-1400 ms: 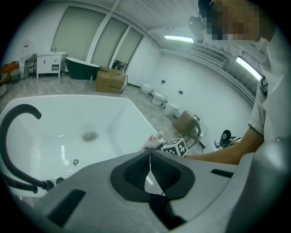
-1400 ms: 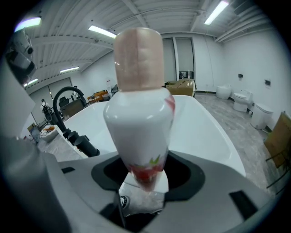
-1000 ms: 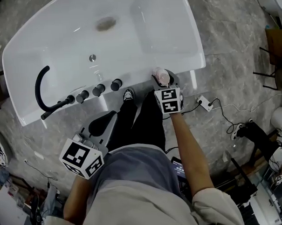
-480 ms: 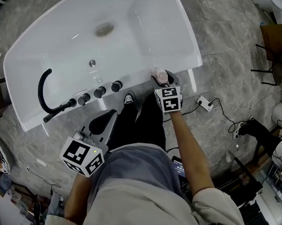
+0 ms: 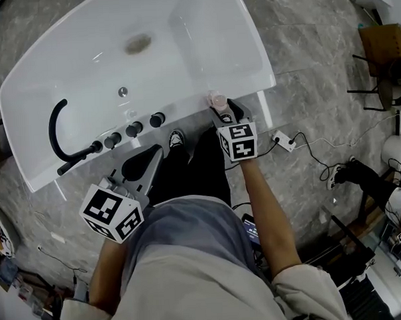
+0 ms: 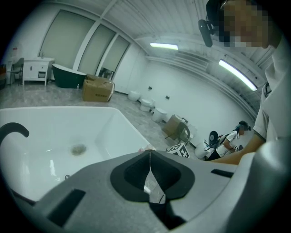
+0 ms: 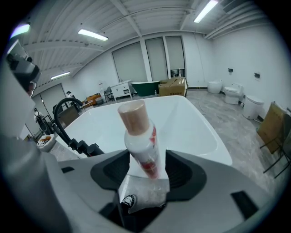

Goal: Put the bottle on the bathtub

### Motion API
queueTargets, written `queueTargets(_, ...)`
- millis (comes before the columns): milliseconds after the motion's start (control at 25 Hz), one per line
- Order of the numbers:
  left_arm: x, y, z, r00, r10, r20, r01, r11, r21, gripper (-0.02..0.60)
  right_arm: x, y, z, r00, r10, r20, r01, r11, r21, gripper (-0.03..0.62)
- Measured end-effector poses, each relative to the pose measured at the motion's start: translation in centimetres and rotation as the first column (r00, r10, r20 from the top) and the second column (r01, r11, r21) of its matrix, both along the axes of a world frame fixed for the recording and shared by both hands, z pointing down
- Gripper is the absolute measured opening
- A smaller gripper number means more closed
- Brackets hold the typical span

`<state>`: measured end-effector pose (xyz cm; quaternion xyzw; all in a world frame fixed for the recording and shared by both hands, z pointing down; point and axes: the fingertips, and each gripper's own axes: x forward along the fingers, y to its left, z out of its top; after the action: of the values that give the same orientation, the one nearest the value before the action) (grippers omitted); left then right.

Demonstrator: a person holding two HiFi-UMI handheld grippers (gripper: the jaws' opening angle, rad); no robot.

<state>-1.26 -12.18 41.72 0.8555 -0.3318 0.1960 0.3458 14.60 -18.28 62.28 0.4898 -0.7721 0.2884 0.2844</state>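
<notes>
The right gripper (image 7: 145, 166) pinches a white bottle (image 7: 140, 136) with a tan cap, low on its body. The bottle leans left between the jaws, at the near rim of the white bathtub (image 5: 249, 67) just ahead. The left gripper (image 6: 149, 159), jaws pressed together and empty, hangs short of the tub.
</notes>
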Motion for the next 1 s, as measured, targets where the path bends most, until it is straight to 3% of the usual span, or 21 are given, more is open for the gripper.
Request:
queueTargets(600,1.1,0.6,-1.8,0.997,0.029,-0.068,-0.025,0.998,0.057,0.009,0.9,3.4,-6.4,1.0,0.003,0.027,-0.005,0.998,0.063,0.23)
queueTargets(1000,1.7,0.1,-4.3,0.991,0.077,-0.109,-0.063,0.99,0.127,0.009,0.1,5.6,-13.7,0.987,0.068,0.146,-0.089,0.986,0.144,0.126)
